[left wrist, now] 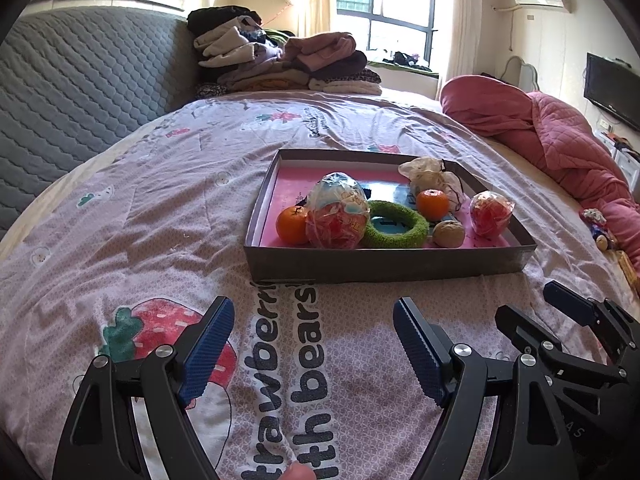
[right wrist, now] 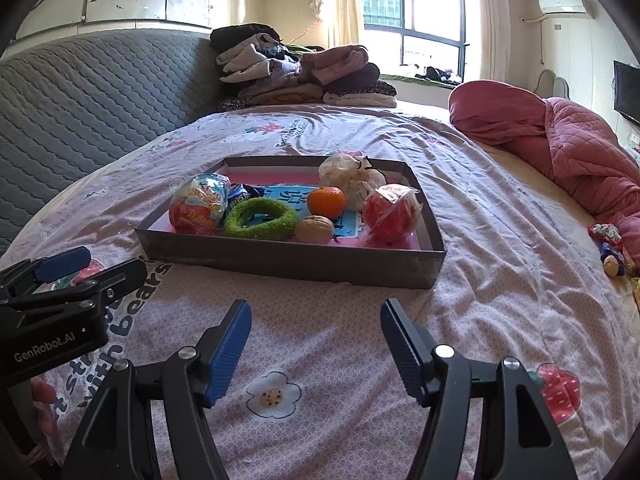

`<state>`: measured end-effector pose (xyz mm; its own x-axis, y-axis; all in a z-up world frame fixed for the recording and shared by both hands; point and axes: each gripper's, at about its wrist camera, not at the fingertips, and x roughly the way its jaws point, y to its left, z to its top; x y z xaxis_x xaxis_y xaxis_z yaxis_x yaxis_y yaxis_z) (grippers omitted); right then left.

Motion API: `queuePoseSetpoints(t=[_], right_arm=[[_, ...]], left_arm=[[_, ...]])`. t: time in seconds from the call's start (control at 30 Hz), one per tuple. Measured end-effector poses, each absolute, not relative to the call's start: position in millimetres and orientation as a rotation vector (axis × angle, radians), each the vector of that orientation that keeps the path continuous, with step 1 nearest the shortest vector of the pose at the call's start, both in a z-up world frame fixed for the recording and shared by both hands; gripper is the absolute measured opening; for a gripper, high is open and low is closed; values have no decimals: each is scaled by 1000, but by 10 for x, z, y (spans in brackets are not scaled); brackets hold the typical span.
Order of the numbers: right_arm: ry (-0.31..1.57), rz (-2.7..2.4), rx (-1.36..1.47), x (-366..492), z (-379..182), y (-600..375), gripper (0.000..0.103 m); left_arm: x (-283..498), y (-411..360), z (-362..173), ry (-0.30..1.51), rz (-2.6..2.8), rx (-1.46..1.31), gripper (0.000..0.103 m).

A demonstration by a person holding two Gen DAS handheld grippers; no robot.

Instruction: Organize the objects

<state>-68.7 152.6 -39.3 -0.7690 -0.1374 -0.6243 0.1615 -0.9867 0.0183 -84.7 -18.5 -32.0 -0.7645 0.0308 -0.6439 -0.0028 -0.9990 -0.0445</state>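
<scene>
While both tools hover over the bedspread (left wrist: 160, 208) short of the box, the left gripper (left wrist: 312, 344) and the right gripper (right wrist: 316, 344) stand wide with nothing between their pads. Beyond them the shallow box (right wrist: 288, 264) sits mid-bed. Along its near edge lie a wrapped egg toy (right wrist: 198, 208), a green ring (right wrist: 260, 218), a walnut (right wrist: 315, 230) and a wrapped red ball (right wrist: 392, 212); behind sit a tangerine (right wrist: 327, 202) and a mesh pouch (right wrist: 352, 176) at the far edge. On soft bedding, pressing the near wall could probably tip the box, and round pieces may roll.
</scene>
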Motion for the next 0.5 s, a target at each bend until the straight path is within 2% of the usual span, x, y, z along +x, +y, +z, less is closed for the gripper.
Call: queuePoseSetpoints(t=[0.5], right_arm=[[95,-2797,1021,-705,-482,1490,66]], left_arm=[[-856,-158,-360,-33,2948,-1076,83]])
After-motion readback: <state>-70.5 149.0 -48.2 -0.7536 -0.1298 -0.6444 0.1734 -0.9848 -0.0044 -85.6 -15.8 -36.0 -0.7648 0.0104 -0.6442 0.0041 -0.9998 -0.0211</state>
